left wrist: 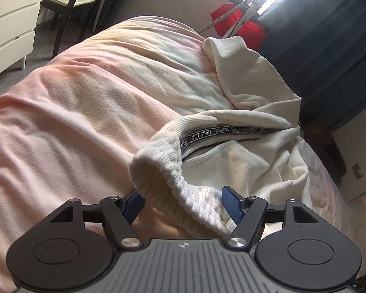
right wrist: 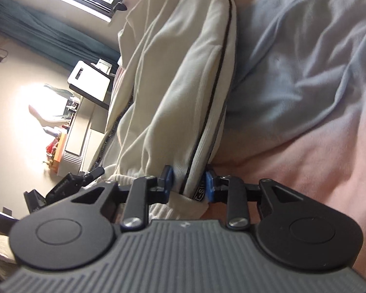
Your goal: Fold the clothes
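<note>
A cream sweatshirt with a ribbed collar and black "NOT-SIMPLE" tape lies crumpled on a pink blanket on the bed. In the left wrist view my left gripper is open, its blue pads either side of the ribbed hem, which lies between them. In the right wrist view my right gripper is shut on a fold of the sweatshirt with its black-striped edge, holding it up off the blanket.
A white drawer unit and a dark chair stand at the left beyond the bed. A red cloth and teal curtain are at the back right. A shelf with small items stands by the bed.
</note>
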A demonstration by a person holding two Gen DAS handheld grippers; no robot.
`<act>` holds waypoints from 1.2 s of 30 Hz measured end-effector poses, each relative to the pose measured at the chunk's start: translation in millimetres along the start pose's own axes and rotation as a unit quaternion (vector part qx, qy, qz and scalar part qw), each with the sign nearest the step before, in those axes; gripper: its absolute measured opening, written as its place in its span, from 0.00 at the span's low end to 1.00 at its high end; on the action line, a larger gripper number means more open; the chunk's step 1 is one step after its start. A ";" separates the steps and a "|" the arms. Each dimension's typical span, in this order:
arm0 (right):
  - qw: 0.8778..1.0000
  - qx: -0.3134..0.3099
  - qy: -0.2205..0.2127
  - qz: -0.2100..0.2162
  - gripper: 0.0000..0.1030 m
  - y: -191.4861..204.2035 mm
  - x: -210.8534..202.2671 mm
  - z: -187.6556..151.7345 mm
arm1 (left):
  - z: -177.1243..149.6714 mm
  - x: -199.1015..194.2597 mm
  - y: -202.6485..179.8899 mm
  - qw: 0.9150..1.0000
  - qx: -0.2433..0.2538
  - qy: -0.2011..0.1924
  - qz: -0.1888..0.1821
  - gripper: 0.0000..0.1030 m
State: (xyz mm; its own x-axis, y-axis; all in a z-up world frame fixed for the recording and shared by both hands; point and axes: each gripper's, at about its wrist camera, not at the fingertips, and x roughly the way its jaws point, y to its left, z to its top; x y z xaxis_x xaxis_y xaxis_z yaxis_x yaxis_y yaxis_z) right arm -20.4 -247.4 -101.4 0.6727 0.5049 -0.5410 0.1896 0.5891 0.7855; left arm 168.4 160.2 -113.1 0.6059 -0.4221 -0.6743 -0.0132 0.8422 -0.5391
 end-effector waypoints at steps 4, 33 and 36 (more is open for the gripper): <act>0.997 0.057 0.005 0.051 0.66 -11.6 5.1 1.8 | -2.9 4.7 -2.9 1.000 0.010 0.001 0.002 0.68; 0.982 0.032 -0.036 0.182 0.21 139.2 112.2 -74.2 | 207.6 -39.2 -36.0 0.983 0.087 -0.134 0.092 0.20; 0.981 0.020 -0.007 0.194 0.21 163.3 162.9 -81.4 | 252.5 6.3 -16.3 0.978 0.074 -0.096 0.171 0.20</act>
State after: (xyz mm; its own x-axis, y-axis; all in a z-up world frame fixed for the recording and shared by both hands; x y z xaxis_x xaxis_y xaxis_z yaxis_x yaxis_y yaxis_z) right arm 61.9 -17.5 -85.7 0.7099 0.6768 -0.1949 -0.0545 0.3286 0.9429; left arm 373.4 228.6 18.9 0.7248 -0.0495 -0.6872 -0.1334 0.9685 -0.2104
